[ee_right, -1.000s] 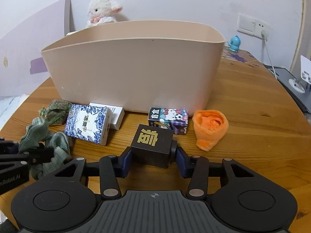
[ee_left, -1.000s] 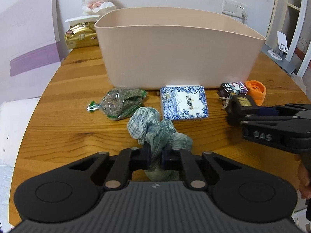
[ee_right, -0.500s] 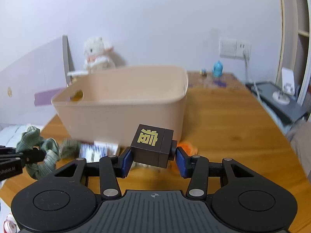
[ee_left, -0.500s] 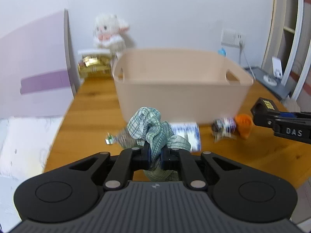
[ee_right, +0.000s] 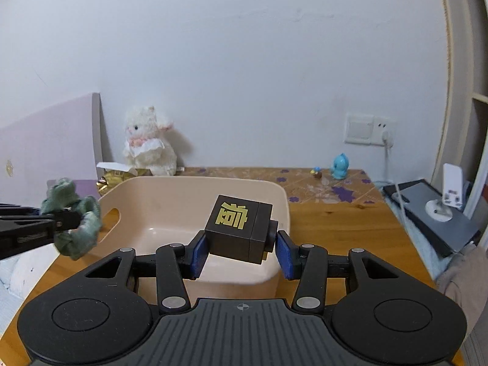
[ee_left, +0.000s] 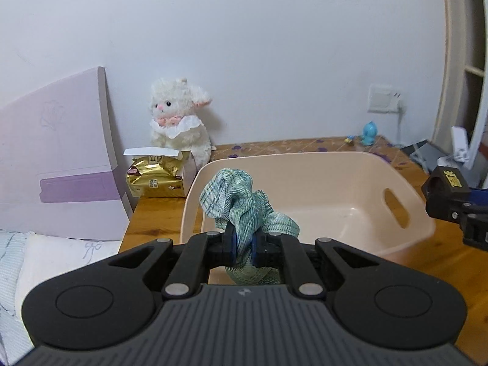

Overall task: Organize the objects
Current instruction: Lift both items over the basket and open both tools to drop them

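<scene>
Right wrist view: the black cube (ee_right: 238,231) with the gold character sits pinched between the blue pads of the right tongs (ee_right: 241,248), tilted a little, and it hangs directly over the near wall and the open interior of the beige bin (ee_right: 283,201). That is the relation the coming move turns on, in my judgement: the cube is already above the bin's mouth, so a release here should drop it inside rather than on the table (ee_right: 335,228).

In the left wrist view the green plaid cloth (ee_left: 241,210) is clamped in the left tongs (ee_left: 243,248), bunched up above the pads and hanging a short way below them. It appears to lie over the bin's near left corner (ee_left: 195,195), close to the rim and less clearly inside than the cube. The bin's long axis runs left to right across both views, with handle slots in its short ends, and its floor looks bare.

The right tongs seem the better placed to let go first; the left likely need a small push forward.

Behind the bin stand a white plush lamb (ee_left: 178,122) and a gold packet (ee_left: 155,177).
</scene>
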Motion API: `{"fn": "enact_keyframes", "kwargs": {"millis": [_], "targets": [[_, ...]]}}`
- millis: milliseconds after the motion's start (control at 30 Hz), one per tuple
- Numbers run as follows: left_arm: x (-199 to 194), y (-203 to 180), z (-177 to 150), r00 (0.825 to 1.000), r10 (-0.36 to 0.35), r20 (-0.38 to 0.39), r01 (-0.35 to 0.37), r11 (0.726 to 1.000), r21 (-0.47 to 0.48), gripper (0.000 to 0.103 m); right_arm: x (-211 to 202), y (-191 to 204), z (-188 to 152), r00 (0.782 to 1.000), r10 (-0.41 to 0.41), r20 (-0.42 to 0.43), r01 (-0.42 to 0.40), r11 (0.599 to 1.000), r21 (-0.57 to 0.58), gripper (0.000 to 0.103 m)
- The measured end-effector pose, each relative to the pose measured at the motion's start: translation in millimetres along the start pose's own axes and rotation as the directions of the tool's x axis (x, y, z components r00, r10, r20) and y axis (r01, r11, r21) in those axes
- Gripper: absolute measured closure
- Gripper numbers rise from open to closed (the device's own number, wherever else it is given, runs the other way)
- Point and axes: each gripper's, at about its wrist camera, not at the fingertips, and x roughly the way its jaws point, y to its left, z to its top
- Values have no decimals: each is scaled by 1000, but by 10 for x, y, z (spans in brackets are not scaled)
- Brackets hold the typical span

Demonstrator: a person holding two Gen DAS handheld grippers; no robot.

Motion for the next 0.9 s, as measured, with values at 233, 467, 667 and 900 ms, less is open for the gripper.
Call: {"fn": "enact_keyframes", "kwargs": {"millis": [233, 467, 667, 900], "targets": [[773, -149, 42, 989, 18, -145, -18, 1000, 0, 93, 592, 41, 67, 994, -30, -110, 27, 999, -28, 59], [1153, -271, -82, 974, 10, -224, -7, 1000, 15, 92, 961, 115, -37, 979, -101, -175, 82, 990, -114, 60], [1139, -321, -142, 975, 10, -222, 2, 999, 52, 56, 984, 131, -28, 980, -82, -180, 65, 993, -101, 52], [718, -253, -32, 992, 12, -129, -8, 999, 31, 27, 653, 99, 64, 991, -72, -113, 66, 996, -58, 36]]}}
